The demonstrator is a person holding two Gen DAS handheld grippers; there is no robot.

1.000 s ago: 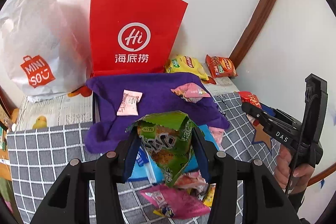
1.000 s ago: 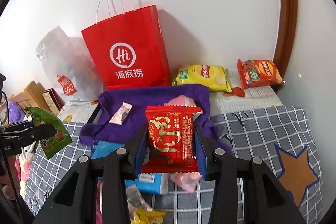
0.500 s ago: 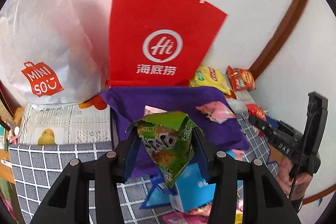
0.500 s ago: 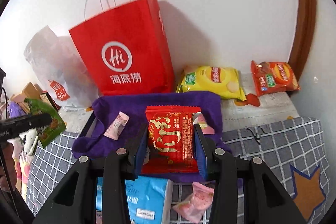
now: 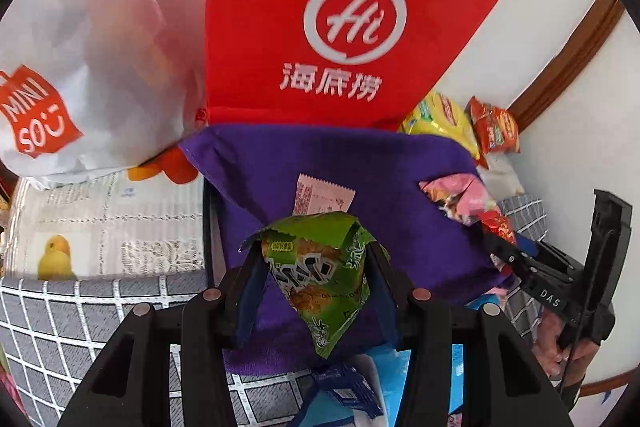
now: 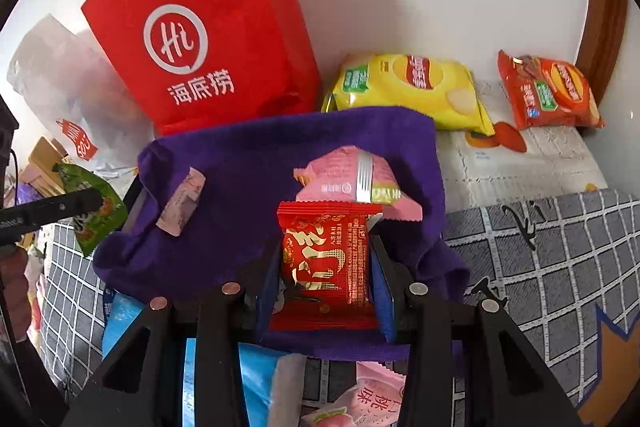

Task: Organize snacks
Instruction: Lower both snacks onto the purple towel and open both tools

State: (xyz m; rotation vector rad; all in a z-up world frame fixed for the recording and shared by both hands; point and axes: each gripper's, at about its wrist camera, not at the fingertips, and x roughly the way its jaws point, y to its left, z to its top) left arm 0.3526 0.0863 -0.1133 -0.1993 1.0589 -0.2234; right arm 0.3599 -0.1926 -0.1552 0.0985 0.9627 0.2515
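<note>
Snacks were mid-delivery: the left hand-held gripper point(image 5: 316, 283) clenched a green packet point(image 5: 320, 275), the right hand-held gripper point(image 6: 326, 275) a red packet point(image 6: 326, 263), both over the purple cloth point(image 6: 248, 167), probably lining a tray. Next: lower, release.

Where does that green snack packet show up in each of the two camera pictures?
Left wrist view: green snack packet at lower centre, clamped in the left gripper, over the purple cloth.
Right wrist view: green snack packet at the far left edge, beside the cloth.
Shared landmark: the red paper bag behind the cloth.
</note>
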